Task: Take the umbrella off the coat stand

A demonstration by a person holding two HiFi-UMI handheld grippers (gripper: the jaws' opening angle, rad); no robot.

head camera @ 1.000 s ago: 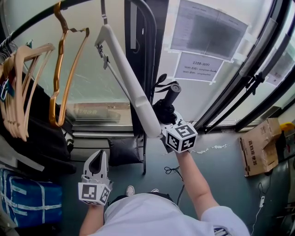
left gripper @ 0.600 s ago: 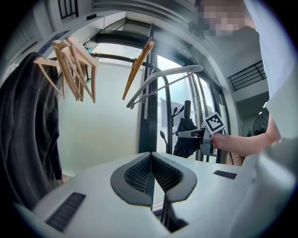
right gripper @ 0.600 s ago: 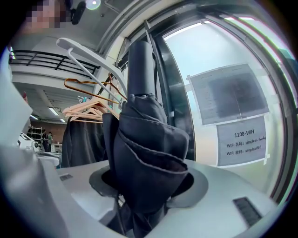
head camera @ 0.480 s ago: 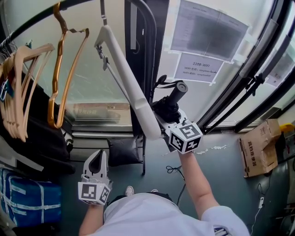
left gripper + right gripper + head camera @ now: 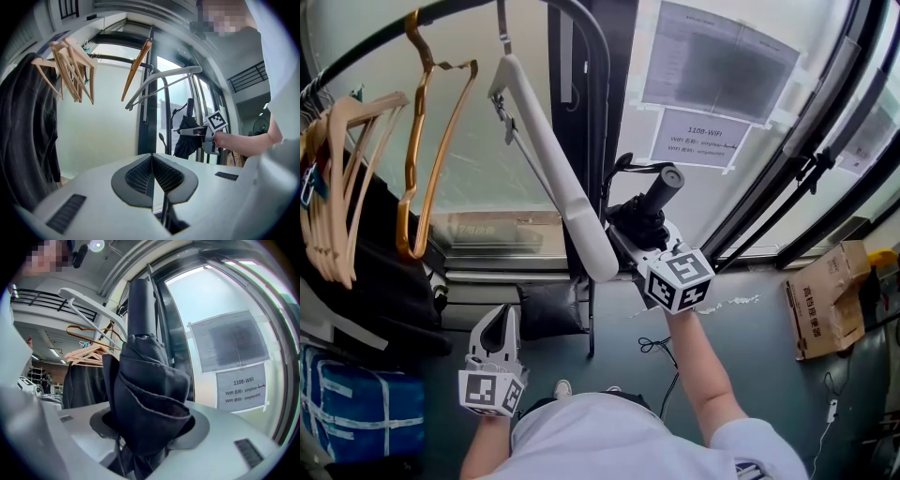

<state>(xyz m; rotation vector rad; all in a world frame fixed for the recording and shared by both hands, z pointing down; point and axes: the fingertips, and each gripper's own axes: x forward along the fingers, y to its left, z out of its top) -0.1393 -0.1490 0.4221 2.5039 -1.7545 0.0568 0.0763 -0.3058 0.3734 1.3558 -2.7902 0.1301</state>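
Note:
A folded black umbrella [image 5: 636,221] stands upright with its handle [image 5: 664,184] on top, right beside the dark pole of the coat stand [image 5: 600,112]. My right gripper [image 5: 630,240] is shut on the umbrella's folded cloth [image 5: 146,399], which fills the space between the jaws. Its wrist strap [image 5: 623,165] loops near the pole; whether it still hangs on the stand I cannot tell. My left gripper [image 5: 499,330] is low at the left, pads together [image 5: 152,174], holding nothing. From the left gripper view the umbrella [image 5: 186,137] and right gripper [image 5: 206,134] show at the right.
A white hanger [image 5: 548,159] slants down against the right gripper. Wooden hangers [image 5: 422,141] and a dark coat [image 5: 384,281] hang on the rail at left. A blue bag [image 5: 356,412] lies below them. A cardboard box [image 5: 825,300] sits on the floor at right. Paper notices [image 5: 698,136] are taped to the glass.
My right gripper has risen a little with the umbrella, and the handle now stands slightly higher and further right. The left gripper has stayed in place.

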